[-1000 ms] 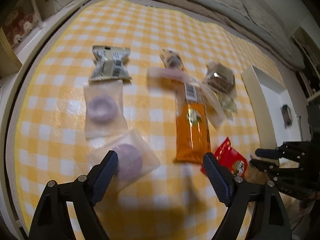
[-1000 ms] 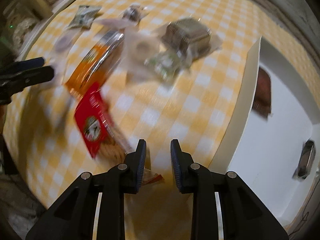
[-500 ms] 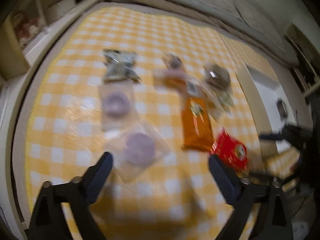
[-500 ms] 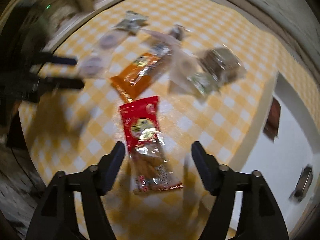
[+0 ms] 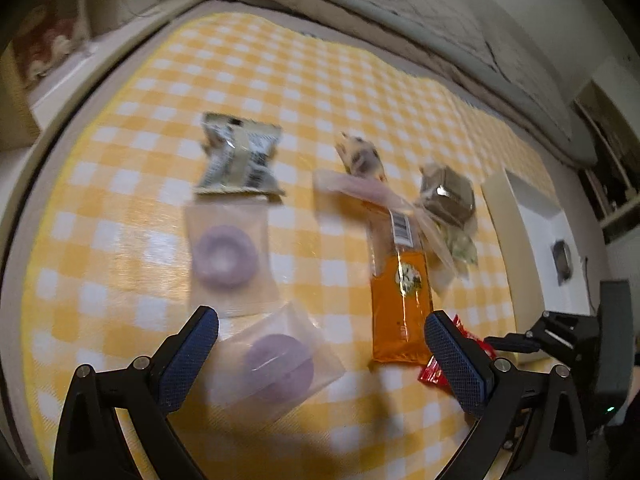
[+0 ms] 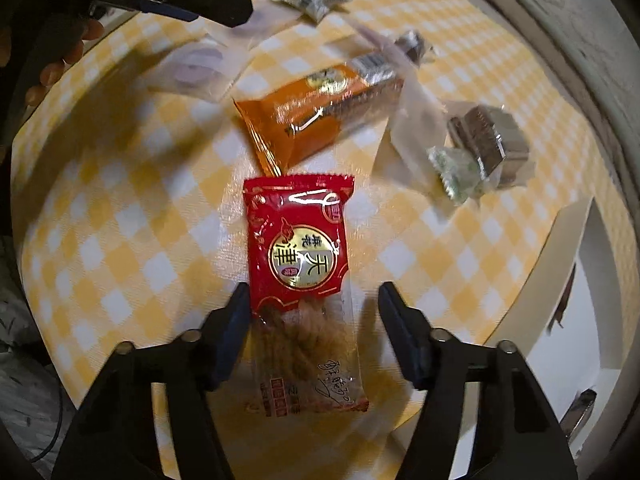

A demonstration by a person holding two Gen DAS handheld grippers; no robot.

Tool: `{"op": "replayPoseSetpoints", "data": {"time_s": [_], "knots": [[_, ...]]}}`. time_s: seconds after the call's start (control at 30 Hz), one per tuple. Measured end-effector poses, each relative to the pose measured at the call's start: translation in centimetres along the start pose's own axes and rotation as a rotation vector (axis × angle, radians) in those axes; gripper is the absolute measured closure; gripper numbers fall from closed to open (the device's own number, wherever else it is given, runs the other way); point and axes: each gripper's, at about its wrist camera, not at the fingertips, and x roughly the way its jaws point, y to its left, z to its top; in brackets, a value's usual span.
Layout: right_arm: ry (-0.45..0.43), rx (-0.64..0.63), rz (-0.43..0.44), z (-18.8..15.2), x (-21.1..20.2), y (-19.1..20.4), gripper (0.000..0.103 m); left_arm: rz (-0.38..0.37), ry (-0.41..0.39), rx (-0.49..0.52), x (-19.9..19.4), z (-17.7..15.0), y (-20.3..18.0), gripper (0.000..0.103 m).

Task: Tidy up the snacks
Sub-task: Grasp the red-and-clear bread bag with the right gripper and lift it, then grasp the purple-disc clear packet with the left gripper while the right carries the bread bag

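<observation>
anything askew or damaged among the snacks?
No damage or spills visible. The odd spot is a loose heap: a clear wrapper overlapping the orange packet, foil-wrapped block and small green packet. The red snack packet lies flat.

A: Any writing you can read?

B: On the red snack packet (image 6: 301, 256), a gold round label carries the large characters 天津, turned sideways. Smaller characters sit beside them, too small to be sure of.

A: And the orange packet (image 5: 402, 300)?

B: A barcode on its clear end and a round emblem; no legible words. The silver packet's (image 5: 239, 159) print is blurred.
</observation>
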Motion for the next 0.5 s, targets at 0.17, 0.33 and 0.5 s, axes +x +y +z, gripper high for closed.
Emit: {"op": "replayPoseSetpoints", "data": {"time_s": [0.17,0.33,0.5], "knots": [[0.011,0.022,0.025,0.3,-0.1,-0.2,0.055,-0.025,0.073,0.018,1.7,0.0,-0.1,0.000],[0.017,0.099,0.036,0.6,-0.3,-1.4,0.058,-0.066,0.113,0.035,1.6,-1.0,-0.6,0.000],[-0.006,0.213,0.052,1.1,-1.3,-3.1,0.064,-0.054,0.145,0.088,1.3,-2.1,-1.4,0.011]]}}
